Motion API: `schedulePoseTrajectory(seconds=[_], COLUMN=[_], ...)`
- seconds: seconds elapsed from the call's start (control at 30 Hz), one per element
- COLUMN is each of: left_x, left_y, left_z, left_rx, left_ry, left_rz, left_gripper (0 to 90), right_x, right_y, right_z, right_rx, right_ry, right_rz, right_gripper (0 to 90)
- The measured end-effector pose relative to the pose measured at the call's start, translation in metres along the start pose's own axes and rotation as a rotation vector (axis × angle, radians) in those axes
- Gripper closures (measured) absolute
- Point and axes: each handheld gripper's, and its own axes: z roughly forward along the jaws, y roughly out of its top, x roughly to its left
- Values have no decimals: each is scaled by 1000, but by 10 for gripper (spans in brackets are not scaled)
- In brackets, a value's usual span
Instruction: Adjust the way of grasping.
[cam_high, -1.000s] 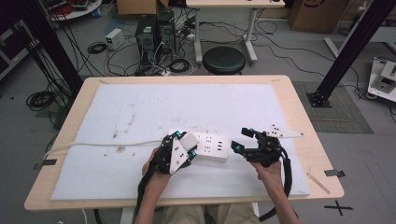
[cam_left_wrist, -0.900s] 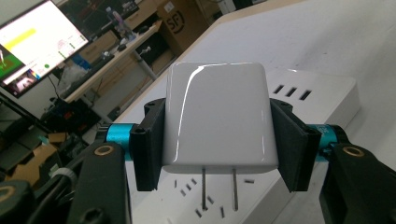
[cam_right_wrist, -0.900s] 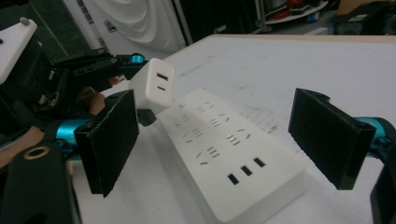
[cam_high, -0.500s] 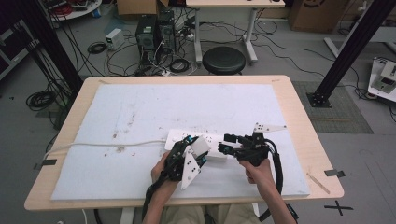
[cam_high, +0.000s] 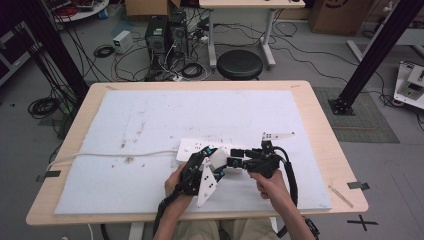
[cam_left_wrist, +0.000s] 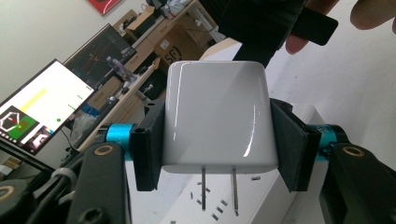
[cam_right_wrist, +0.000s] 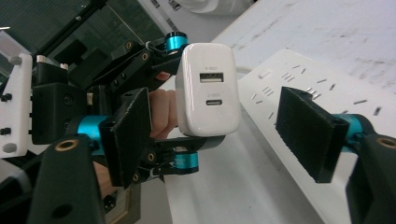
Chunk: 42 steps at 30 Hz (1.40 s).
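My left gripper (cam_high: 214, 162) is shut on a white two-prong wall charger (cam_high: 219, 158), held just above the near edge of a white power strip (cam_high: 197, 148). In the left gripper view both pads clamp the charger (cam_left_wrist: 215, 116) on its sides, prongs pointing down over the strip (cam_left_wrist: 261, 203). My right gripper (cam_high: 233, 162) faces it from the right. In the right gripper view the charger (cam_right_wrist: 209, 95) shows its USB ports between my right gripper's (cam_right_wrist: 219, 135) pads. Those jaws have just been closing, with gaps left on both sides. The left gripper (cam_right_wrist: 180, 100) grips it top and bottom.
The strip's white cable (cam_high: 110, 156) runs left off the white mat (cam_high: 150, 115) that covers the wooden table. A thin stick (cam_high: 341, 195) lies near the table's right edge. A black stool (cam_high: 240, 64) and computer towers (cam_high: 165, 35) stand beyond the far edge.
The left gripper carried the charger rightward and the right gripper moved left, so the two now meet. The right jaws have narrowed around the charger.
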Motion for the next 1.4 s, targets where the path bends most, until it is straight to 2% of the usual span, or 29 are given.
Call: schedulePoseTrajectory(seconds=[0.07,0.3,0.33,0.57,0.6,0.63,0.7,0.77,0.9,1.07,1.3,1.4], left_x=[-1,-5,-8,-12,-12,-13,-13,-13,-14,-14,-14,-13], left_y=[0,3,5,11,11,11,11,11,12,12,12,13], left_z=[0,0,0,-1,-1,-1,-2,-2,-2,-2,-2,-2], left_rx=[-5,-25,-32,-39,-39,-48,-59,-59,-71,-80,-87,-90], left_ry=[-2,-8,2,36,36,40,41,41,42,39,39,36], left_rz=[5,33,63,131,131,164,187,187,208,204,203,202], left_gripper=[424,424,424,424,424,424,424,424,424,424,424,424], right_x=[-1,-1,-1,-1,-1,0,2,2,3,4,6,6], right_y=[0,0,0,1,1,1,1,1,1,1,1,1], right_z=[2,6,7,6,5,5,5,5,4,4,3,4], right_rx=[0,10,15,9,7,1,-2,-2,2,3,3,-1], right_ry=[24,44,54,67,70,70,65,64,70,78,77,85], right_rz=[9,12,8,-6,-15,-24,-47,-53,-78,-107,-123,-133], right_gripper=[282,292,292,292,292,292,292,292,346,424,513,525])
